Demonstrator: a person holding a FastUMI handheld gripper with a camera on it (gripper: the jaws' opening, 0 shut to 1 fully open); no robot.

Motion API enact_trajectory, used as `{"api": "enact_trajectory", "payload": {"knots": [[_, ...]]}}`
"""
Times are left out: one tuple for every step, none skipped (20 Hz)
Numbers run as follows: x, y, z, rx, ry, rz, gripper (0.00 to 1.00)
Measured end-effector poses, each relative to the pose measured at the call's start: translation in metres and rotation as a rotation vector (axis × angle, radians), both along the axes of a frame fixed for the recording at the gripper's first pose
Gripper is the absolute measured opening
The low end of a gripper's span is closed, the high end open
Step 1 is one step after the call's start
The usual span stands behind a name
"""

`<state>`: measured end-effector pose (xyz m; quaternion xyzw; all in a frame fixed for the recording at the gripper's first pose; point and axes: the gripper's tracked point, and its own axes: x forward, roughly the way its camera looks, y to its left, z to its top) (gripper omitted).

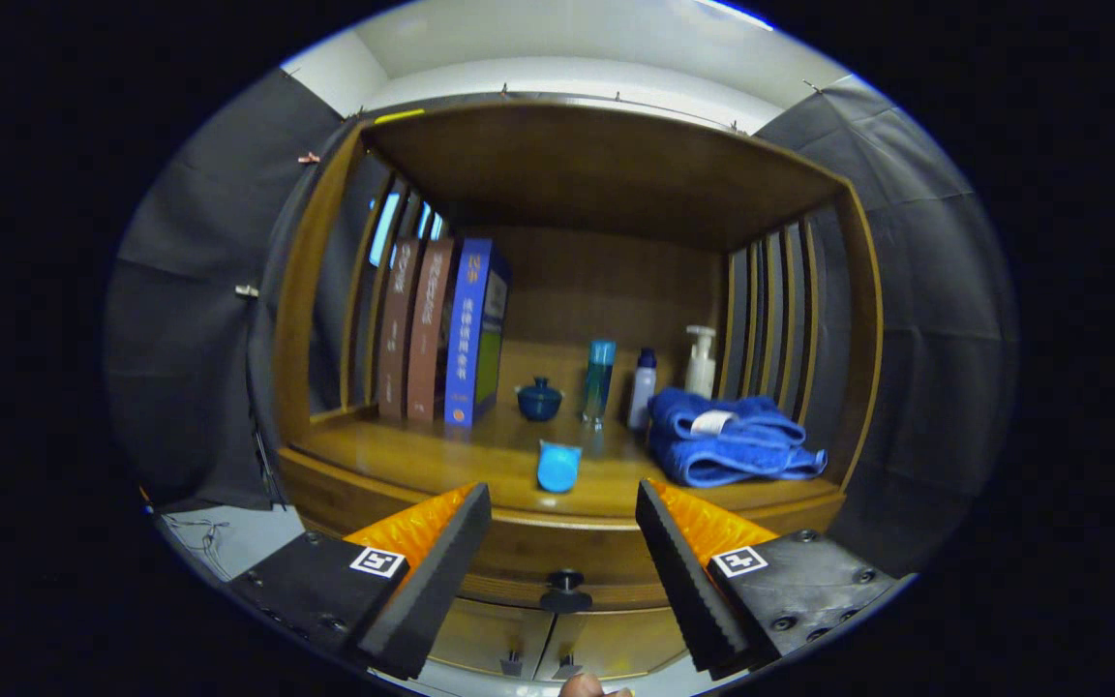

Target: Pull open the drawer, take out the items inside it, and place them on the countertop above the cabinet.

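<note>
Fingers of my gripper [563, 557] stand spread apart, grasping nothing, at the frame's bottom. Between them I see the drawer [557, 554] closed, its dark knob [565, 584] centred. Above, on the countertop [422, 463], lies a small blue item [557, 466]. Left of centre, three books [441, 329] carry spine writing too blurred to read. Right, a folded blue towel [727, 436] bears a white label, illegible.

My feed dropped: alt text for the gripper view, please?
The gripper hangs open before a wooden cabinet, its fingers either side of the closed drawer's knob. On the countertop beyond stand books, bottles, a folded blue towel.
</note>
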<state>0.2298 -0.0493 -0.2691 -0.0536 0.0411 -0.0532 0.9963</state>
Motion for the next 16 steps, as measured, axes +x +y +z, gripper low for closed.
{"api": "enact_trajectory", "payload": {"knots": [[-0.009,0.004,0.02,0.005,-0.02,0.01,0.99],[-0.018,0.009,0.042,0.01,-0.043,0.018,0.99],[-0.027,0.014,0.063,0.016,-0.064,0.028,0.99],[-0.037,0.018,0.082,0.022,-0.084,0.033,0.99],[-0.047,0.021,0.1,0.029,-0.099,0.032,0.99],[-0.057,0.024,0.116,0.05,-0.109,0.031,0.99],[-0.066,0.032,0.132,0.075,-0.12,0.045,0.99],[-0.075,0.037,0.148,0.087,-0.125,0.053,0.99],[-0.083,0.038,0.161,0.087,-0.123,0.058,0.99],[-0.091,0.039,0.173,0.084,-0.117,0.059,0.98],[-0.1,0.042,0.183,0.088,-0.109,0.056,0.99],[-0.108,0.045,0.193,0.101,-0.105,0.057,0.99],[-0.116,0.049,0.203,0.114,-0.104,0.057,0.99],[-0.125,0.05,0.215,0.123,-0.108,0.059,0.99],[-0.132,0.05,0.226,0.133,-0.109,0.058,0.99],[-0.138,0.051,0.236,0.144,-0.11,0.057,0.99]]}}
